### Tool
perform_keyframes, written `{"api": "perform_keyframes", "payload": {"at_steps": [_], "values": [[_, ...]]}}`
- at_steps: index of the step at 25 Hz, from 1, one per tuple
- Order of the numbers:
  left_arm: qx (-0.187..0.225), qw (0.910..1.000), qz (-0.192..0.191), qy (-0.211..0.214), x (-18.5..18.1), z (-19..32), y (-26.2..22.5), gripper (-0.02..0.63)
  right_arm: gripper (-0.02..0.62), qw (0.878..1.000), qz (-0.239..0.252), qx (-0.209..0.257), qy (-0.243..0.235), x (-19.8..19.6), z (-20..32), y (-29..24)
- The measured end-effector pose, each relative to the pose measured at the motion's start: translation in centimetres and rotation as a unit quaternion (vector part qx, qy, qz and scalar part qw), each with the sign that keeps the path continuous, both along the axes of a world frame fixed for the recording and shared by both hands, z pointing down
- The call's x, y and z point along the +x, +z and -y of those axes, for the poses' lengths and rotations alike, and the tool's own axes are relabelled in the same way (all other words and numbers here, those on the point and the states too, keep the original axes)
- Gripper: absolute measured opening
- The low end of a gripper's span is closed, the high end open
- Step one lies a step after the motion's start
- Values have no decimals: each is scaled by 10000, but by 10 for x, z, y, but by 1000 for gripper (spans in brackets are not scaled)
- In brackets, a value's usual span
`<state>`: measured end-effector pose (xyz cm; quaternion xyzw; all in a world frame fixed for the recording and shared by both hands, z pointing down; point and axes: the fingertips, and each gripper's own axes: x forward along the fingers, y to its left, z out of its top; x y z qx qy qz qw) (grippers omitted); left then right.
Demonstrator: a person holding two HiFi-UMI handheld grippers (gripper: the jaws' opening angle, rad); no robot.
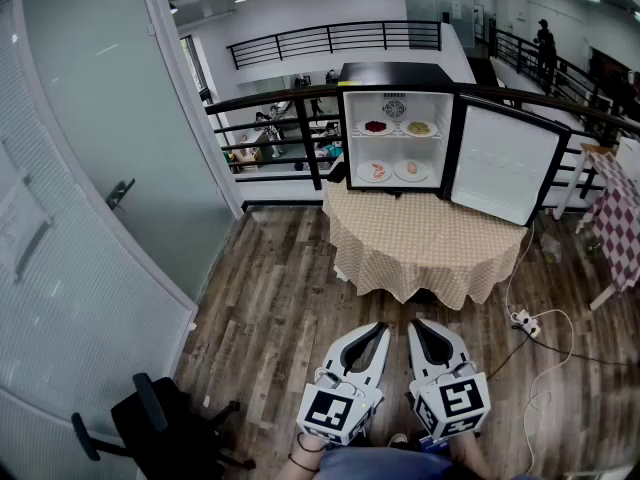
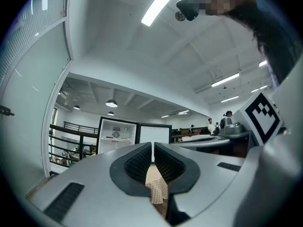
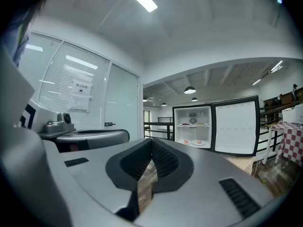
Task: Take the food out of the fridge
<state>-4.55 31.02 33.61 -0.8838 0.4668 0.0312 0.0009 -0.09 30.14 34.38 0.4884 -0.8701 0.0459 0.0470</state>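
A small black fridge (image 1: pixel 395 128) stands on a round table (image 1: pixel 430 243) with a checked cloth, its door (image 1: pixel 502 163) swung open to the right. Two plates of food (image 1: pixel 395 127) sit on the upper shelf and two plates (image 1: pixel 393 171) on the lower one. My left gripper (image 1: pixel 375 330) and right gripper (image 1: pixel 422 328) are side by side near my body, well short of the table, both shut and empty. The fridge (image 2: pixel 115 135) shows far ahead in the left gripper view and the fridge (image 3: pixel 192 126) also in the right gripper view.
A glass wall with a door handle (image 1: pixel 120 193) runs along the left. A black office chair (image 1: pixel 165 433) stands at bottom left. A power strip and white cable (image 1: pixel 527 323) lie on the wooden floor right of the table. A red-checked table (image 1: pixel 620 218) is at far right; a railing (image 1: pixel 275 133) behind.
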Motion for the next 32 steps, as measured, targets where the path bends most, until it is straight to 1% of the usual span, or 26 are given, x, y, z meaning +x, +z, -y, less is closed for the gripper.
{"api": "perform_keyframes", "payload": {"at_steps": [3, 9, 16, 20, 23, 28, 32], "values": [[8, 10000, -25, 11, -3, 2, 0, 17, 17, 9999, -37, 44, -82, -6, 1, 3], [62, 9999, -83, 109, -9, 10, -1, 17, 17, 9999, -9, 115, 46, -11, 8, 3], [17, 9998, -113, 189, -23, 20, 3, 17, 17, 9998, -2, 31, 183, -21, 20, 11], [-52, 9996, -132, 228, -33, 25, 11, 17, 17, 9997, 32, -33, 236, -31, 24, 19], [-126, 9994, -71, 321, -40, 28, 21, 17, 17, 9994, 56, -109, 315, -38, 25, 30], [-337, 9982, -39, 502, -44, 34, 38, 17, 17, 9983, 11, -319, 478, -42, 29, 49], [-395, 9974, -10, 597, -44, 43, 43, 17, 17, 9977, 7, -384, 555, -42, 38, 53]]}}
